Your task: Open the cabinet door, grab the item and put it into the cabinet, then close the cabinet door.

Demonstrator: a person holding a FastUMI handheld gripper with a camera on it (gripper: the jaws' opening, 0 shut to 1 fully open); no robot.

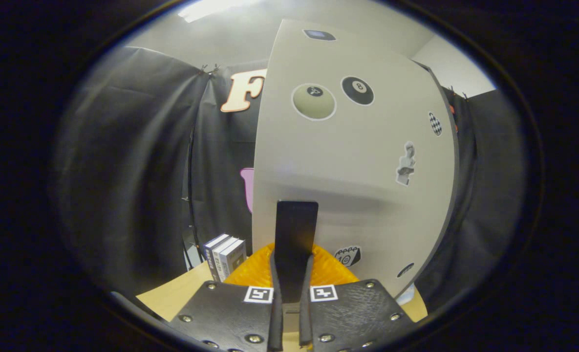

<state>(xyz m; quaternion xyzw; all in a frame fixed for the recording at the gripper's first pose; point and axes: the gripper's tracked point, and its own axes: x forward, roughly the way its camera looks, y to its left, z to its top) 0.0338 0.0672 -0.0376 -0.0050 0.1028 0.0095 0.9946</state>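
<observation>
- Cabinet door (353, 161): white, stickered, just beyond my fingers.
- My hand-held gripper (291, 274) pinches a flat black handle (296, 234), fingers nearly together.
- Orange item (333, 269) lies below the handle.

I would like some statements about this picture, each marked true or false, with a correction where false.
1. The gripper is shut on a black handle. True.
2. The cabinet door carries several stickers. True.
3. An orange object lies just behind the fingers. True.
4. The small boxes lie flat in a pile. False: they stand upright, side by side, on the wooden table.
5. The door is dark brown. False: it is pale grey.
</observation>
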